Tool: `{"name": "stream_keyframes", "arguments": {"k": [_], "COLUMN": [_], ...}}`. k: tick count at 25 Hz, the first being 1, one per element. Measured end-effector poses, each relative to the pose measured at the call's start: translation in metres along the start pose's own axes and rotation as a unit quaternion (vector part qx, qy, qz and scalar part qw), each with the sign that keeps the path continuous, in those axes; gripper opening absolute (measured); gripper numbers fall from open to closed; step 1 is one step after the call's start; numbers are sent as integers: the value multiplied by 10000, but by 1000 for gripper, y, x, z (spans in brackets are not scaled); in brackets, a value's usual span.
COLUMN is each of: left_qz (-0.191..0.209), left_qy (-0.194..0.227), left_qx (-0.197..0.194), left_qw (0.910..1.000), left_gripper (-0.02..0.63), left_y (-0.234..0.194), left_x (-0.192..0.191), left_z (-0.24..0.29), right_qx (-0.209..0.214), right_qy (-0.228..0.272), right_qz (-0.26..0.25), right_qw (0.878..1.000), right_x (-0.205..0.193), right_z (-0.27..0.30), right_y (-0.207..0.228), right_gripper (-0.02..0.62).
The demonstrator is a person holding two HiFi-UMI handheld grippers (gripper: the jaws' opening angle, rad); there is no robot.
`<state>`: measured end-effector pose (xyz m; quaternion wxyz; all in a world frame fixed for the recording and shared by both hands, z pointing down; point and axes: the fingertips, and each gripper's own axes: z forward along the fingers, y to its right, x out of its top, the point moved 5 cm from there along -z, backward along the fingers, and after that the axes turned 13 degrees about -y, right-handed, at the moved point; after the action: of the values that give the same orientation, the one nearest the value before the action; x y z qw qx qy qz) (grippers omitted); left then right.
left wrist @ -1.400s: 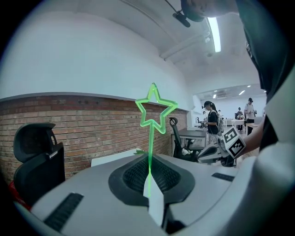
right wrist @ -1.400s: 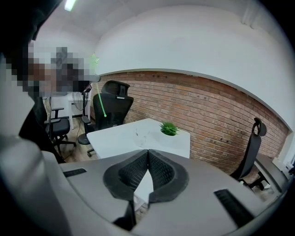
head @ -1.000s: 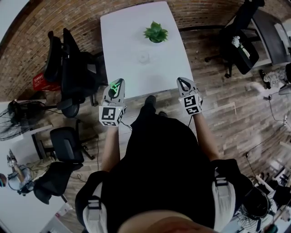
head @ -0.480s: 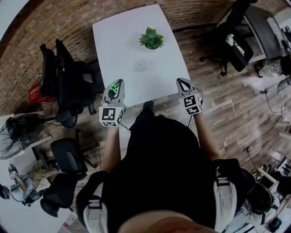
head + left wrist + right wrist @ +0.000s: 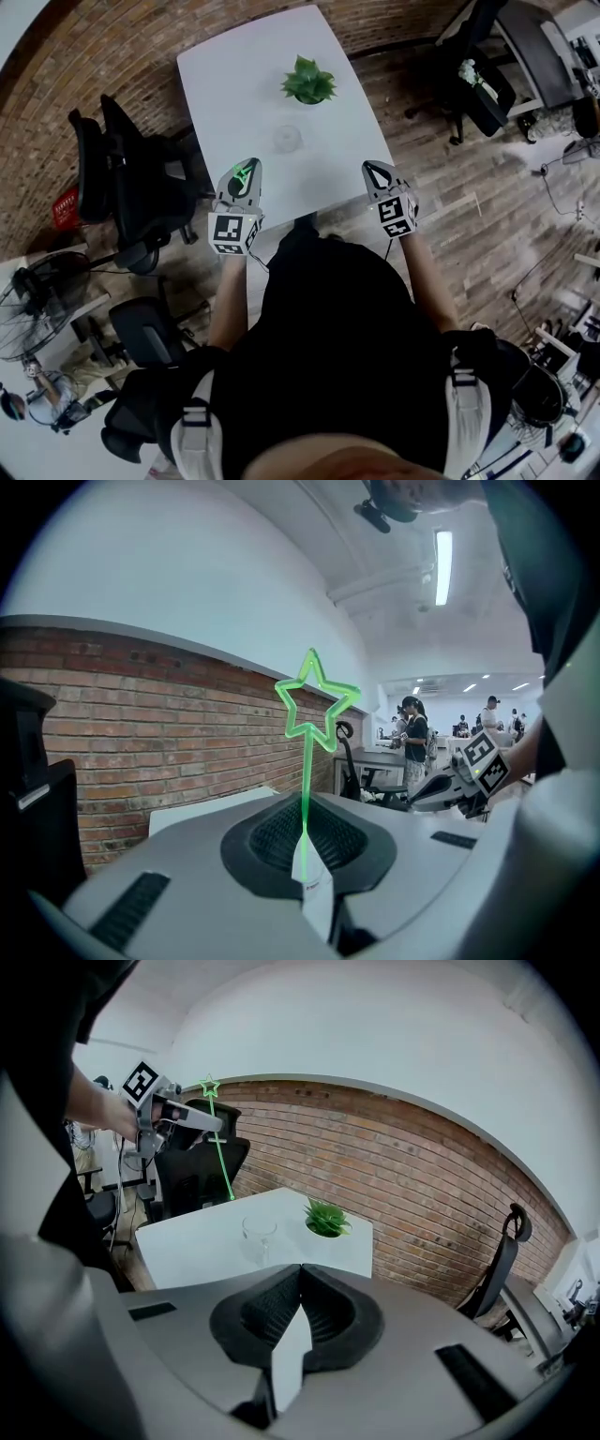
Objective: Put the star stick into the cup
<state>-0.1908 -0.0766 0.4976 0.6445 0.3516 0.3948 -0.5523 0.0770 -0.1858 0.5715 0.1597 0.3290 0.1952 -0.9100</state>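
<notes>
star stick (image 5: pixel 306 778): thin green rod with an open star outline on top, standing upright out of the left gripper; held in the air at the near edge of the table, not in the cup.
left gripper (image 5: pixel 303 834): jaws pinched tight on the lower part of the stick, with the rod running up between the dark ribbed pads; in the head view it sits at the left, over the table's near edge.
right gripper (image 5: pixel 298 1271): jaws pressed together with nothing between them; in the head view it hangs beside the table's near right corner, well apart from the left one.
cup (image 5: pixel 287 139): clear glass, upright on the white table, between the grippers and the plant; apart from both grippers.
table (image 5: pixel 234 84): white top, carrying only the cup and the plant.
plant (image 5: pixel 307 80): small green leafy plant in a white pot, beyond the cup.
surroundings: brick wall (image 5: pixel 141 714) behind the table, black office chairs (image 5: pixel 122 178) at its left side, people standing far off in the left gripper view.
</notes>
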Motion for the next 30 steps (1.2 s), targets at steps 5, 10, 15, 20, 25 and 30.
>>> {"name": "stream_keyframes", "arguments": {"k": [5,10,15,20,25,30], "left_qz": [89,166,130,205,229,303], "left_qy": [-13,-37,-75,-139,-238,-336], "left_qx": [-264,-491,-732,-927,-1157,-1340], "left_qw": [9996,9987,9972,9954,9927,9900], "left_gripper": [26,26,26,26,26,26], "left_y": [-8,-19,-28,-35,-40,-44], "left_x": [5,8,7,4,-2,-6], "left_z": [21,40,59,75,91,108], "right_qx": [-125,-271,-452,-629,-769,-891], "right_qy": [-135,-227,-371,-429,-541,-546], "right_qz": [112,267,459,635,858,1039], "right_qw": [9998,9990,9972,9951,9919,9891], "right_x": [2,5,-3,-7,-11,-14], "right_z": [3,6,5,6,7,10], "right_y": [4,6,7,6,1,-3], "right_gripper": [-2,-2,-2,-2,-2,-2]}}
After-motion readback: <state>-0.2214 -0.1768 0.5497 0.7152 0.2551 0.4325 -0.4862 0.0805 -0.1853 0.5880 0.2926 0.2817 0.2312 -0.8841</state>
